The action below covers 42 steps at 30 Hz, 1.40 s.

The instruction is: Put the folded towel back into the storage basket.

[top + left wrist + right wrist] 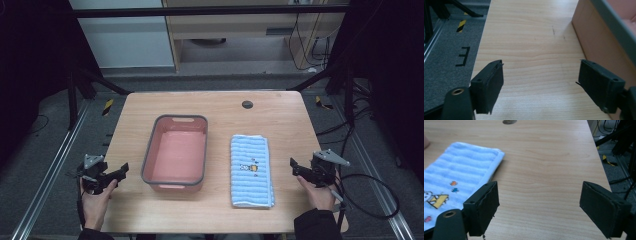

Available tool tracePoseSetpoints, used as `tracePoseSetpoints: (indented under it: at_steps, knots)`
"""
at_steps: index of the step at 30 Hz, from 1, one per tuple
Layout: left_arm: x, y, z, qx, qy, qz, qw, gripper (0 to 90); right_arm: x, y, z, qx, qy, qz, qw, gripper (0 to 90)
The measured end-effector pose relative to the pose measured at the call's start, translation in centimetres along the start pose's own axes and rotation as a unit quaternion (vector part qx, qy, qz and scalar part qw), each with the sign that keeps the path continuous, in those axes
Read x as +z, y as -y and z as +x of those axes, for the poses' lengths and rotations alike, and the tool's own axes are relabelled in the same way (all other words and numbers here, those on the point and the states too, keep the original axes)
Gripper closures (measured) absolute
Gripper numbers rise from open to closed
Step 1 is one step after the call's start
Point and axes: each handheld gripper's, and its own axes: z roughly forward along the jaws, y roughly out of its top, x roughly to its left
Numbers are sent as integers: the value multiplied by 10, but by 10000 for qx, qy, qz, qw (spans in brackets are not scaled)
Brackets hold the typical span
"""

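The left gripper (121, 170), at the left edge of the light wooden table (220, 107), has its jaws spread wide with nothing between them. Its own view cuts off all but one wall of the pink rectangular plastic basin with a grey rim (174, 152), which stands empty. Right of it lies the folded, blue-striped towel with a small cartoon print (250, 170), flat. The right gripper (294, 165), just beside the towel, also gapes empty.

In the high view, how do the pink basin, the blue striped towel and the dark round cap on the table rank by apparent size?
1. Pink basin, largest.
2. Blue striped towel, smaller.
3. Dark round cap, by far the smallest.
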Motion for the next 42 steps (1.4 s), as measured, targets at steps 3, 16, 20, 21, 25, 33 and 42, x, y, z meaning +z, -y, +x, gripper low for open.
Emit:
tracePoseSetpoints:
  at_steps: [3, 16, 20, 21, 25, 33, 42]
  knots:
    - [-6, -2, -4, 10, 133, -70, 9999, 241, -3, -3, 2, 73, -138, -80, 9998, 188]
    - [-31, -18, -25, 270, 432, -329, 9982, 272, -12, -14, 8, 32, -424, -322, 9986, 248]
    - [-37, -23, -30, 211, 613, -482, 9967, 276, -17, -20, 7, 41, -472, -359, 9982, 246]
    - [-38, -24, -31, 217, 626, -494, 9966, 276, -18, -20, 7, 11, -472, -363, 9982, 245]
    - [-40, -28, -37, 307, 648, -530, 9960, 275, -24, -25, 6, -16, -552, -362, 9978, 245]
    - [-41, -42, -62, 463, 842, -627, 9934, 273, -29, -46, 9, -24, -664, -471, 9967, 239]
    - [-42, -56, -99, 725, 1116, -767, 9881, 288, -30, -77, 26, -203, -809, -634, 9945, 237]
